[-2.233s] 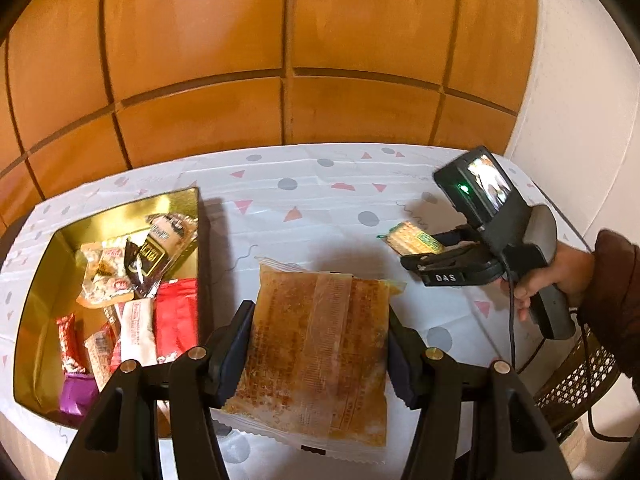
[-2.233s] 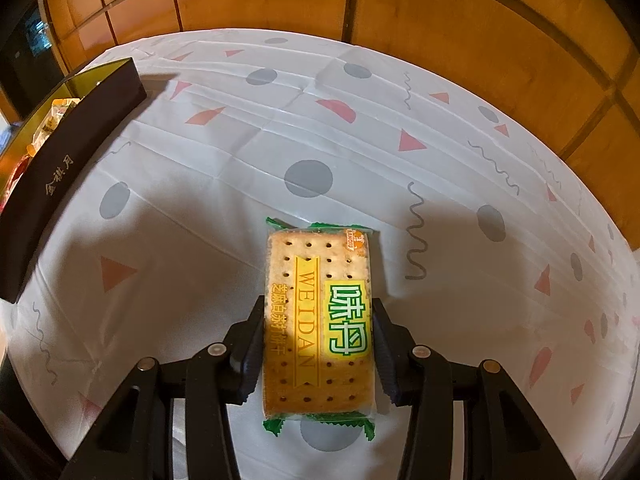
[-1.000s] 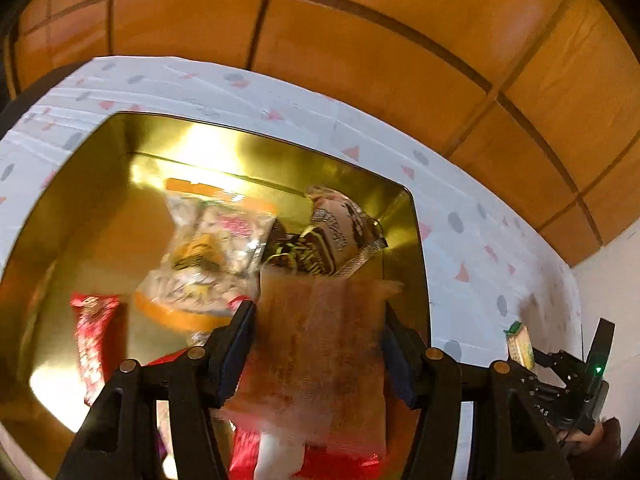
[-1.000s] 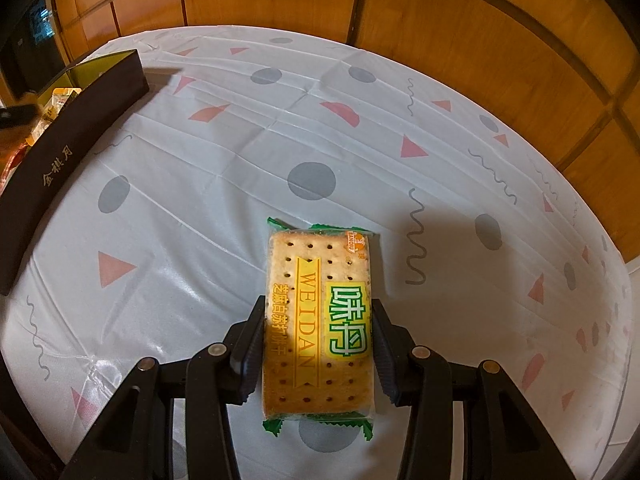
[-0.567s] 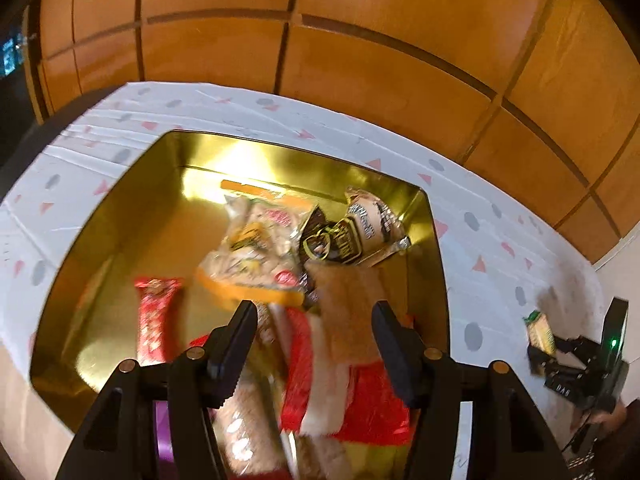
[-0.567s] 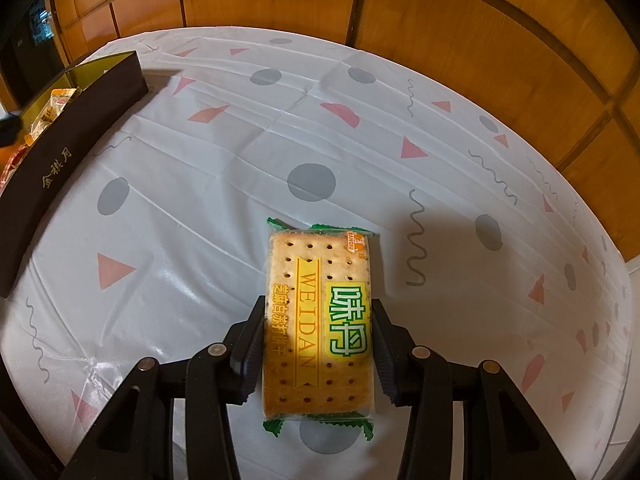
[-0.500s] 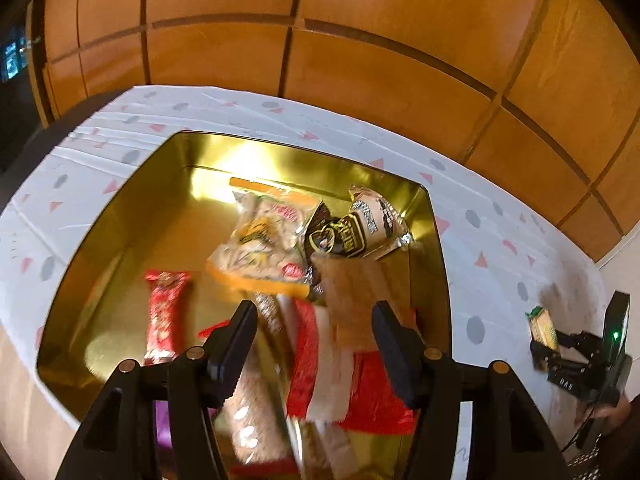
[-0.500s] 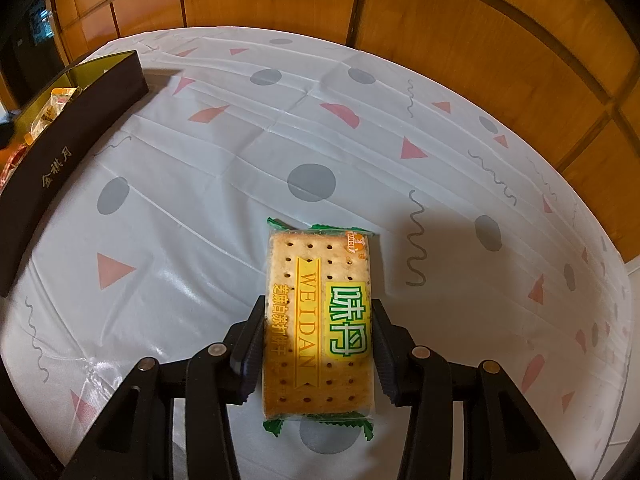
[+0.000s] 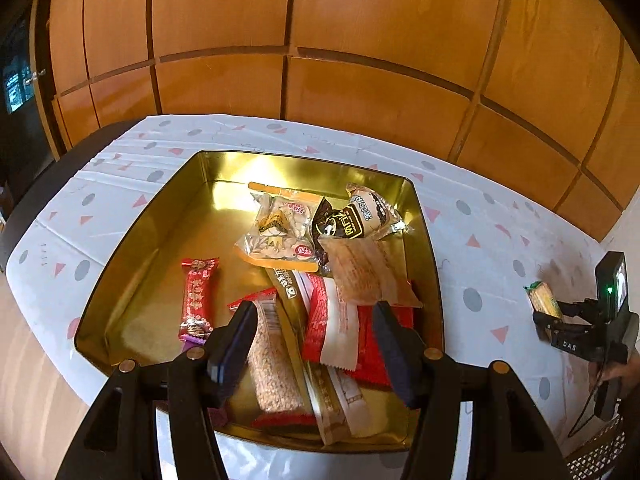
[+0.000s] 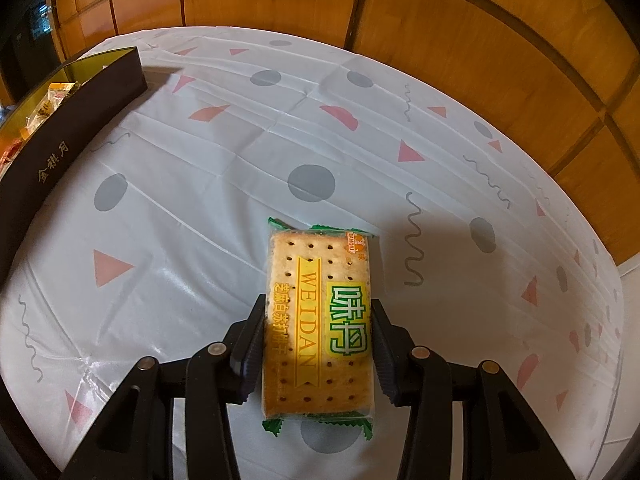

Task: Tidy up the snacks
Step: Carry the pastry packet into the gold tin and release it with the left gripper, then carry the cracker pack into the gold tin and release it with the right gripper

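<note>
I count one gold tin (image 9: 132, 248) holding about nine wrapped snacks (image 9: 280, 232), one cracker packet (image 10: 318, 320) outside it, one patterned tablecloth (image 10: 200, 208), and two grippers (image 9: 312, 344) (image 10: 318, 344).

box (image 9: 132, 248) left half bare, snacks (image 9: 340, 280) crowd right

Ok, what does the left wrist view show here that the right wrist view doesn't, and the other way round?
Only the left wrist view looks down into the gold tin, showing the red bar and the tan cracker packet on the pile, beneath the empty, open left tool. Only the right wrist view shows the WEIDAN print on the cracker pack. Both show that pack clamped in the right tool, the tin, and the patterned tablecloth.
</note>
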The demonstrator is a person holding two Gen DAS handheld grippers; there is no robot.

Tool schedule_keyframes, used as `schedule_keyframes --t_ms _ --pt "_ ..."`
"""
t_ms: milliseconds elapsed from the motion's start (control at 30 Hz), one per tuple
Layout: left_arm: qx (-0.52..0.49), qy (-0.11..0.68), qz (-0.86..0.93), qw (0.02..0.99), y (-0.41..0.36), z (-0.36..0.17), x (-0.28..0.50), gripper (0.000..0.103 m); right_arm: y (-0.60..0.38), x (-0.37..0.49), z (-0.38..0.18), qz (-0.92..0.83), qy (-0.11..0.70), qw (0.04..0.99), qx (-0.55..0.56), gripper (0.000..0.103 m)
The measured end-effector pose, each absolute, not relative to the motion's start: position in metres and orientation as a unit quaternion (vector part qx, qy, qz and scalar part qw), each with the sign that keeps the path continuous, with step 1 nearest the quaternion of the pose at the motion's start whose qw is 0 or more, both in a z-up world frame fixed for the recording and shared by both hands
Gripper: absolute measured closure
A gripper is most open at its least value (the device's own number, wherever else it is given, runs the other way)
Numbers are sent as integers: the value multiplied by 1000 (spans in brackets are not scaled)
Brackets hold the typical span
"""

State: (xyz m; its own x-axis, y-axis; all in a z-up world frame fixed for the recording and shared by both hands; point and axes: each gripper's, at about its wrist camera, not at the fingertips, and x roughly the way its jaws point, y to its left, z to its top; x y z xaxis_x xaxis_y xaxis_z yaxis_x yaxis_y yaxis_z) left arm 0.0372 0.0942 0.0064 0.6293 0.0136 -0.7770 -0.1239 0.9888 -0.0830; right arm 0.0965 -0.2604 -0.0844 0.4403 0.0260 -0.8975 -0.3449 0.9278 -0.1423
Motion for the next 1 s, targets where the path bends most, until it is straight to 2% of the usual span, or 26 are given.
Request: schedule_keyframes --t_ms 500,1000 --pt "-87 420 48 902 120 4 18 43 -256 90 -83 64 523 838 -142 57" --pt "-117 414 90 898 163 1 1 43 -254 57 -75 18 526 847 -70 57"
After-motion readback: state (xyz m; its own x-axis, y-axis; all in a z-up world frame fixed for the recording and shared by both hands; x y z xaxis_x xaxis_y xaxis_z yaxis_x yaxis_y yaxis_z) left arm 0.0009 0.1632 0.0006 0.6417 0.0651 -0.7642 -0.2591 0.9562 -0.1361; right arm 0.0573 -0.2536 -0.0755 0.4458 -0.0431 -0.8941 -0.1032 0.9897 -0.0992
